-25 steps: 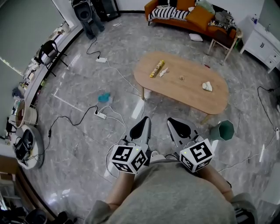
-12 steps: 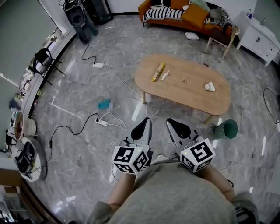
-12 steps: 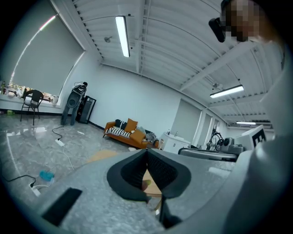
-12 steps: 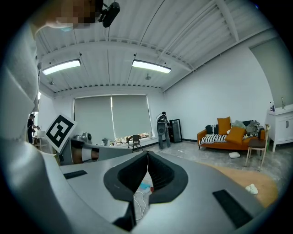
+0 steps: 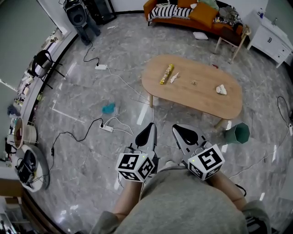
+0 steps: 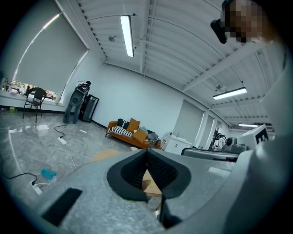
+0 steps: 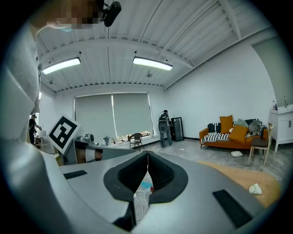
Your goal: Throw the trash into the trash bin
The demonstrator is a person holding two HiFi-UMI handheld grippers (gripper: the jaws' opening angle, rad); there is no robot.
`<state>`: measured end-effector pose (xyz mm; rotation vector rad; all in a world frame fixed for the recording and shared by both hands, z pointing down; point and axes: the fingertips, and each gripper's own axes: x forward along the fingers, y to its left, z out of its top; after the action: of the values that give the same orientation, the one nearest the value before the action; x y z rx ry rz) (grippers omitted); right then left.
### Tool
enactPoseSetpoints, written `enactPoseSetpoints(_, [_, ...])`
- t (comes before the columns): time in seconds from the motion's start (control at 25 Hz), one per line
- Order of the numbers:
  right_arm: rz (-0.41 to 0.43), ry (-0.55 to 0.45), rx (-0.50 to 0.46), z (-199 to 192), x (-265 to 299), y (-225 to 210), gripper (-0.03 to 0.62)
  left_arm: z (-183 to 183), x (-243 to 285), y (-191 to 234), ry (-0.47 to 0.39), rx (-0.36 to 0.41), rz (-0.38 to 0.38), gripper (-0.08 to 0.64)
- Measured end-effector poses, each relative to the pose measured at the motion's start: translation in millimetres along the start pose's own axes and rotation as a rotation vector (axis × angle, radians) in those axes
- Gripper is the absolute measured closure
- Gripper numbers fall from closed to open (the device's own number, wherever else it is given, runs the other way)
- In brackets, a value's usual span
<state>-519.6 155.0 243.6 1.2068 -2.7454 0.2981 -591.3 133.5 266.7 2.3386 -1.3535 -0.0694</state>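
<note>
An oval wooden table (image 5: pixel 201 103) stands ahead of me with trash on it: a yellow wrapper (image 5: pixel 165 74), a small white scrap (image 5: pixel 173 78), a tiny crumb (image 5: pixel 193 83) and a crumpled white paper (image 5: pixel 221 89). A green trash bin (image 5: pixel 236 134) lies on the floor by the table's near right end. My left gripper (image 5: pixel 149 130) and right gripper (image 5: pixel 182 131) are held side by side close to my body, short of the table. Both are shut with nothing between the jaws (image 6: pixel 146 153) (image 7: pixel 147 157). The crumpled paper (image 7: pixel 254 188) also shows in the right gripper view.
Power strips and white cables (image 5: pixel 106 128) trail over the marble floor to the left, beside a blue scrap (image 5: pixel 109 109). An orange sofa (image 5: pixel 192 14), a small stool (image 5: pixel 231 43), a white cabinet (image 5: pixel 271 39), a speaker (image 5: pixel 77 13) and a black chair (image 5: pixel 41 65) ring the room.
The table, bin and floor items have shifted slightly in the head view as I moved. Both grippers stay shut and side by side in front of me.
</note>
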Motion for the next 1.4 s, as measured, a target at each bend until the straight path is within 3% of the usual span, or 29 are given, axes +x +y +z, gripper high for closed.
enactPoseSetpoints(0.44, [0.025,0.004,-0.004,1,6,-20,0.583,2,23,7,-0.015,-0.021,0.04,0.551])
enactPoseSetpoints(1.4, [0.084,0.006,-0.014,44,73,-173,0.583,47,177,12,-0.036,-0.027,0.102,0.551])
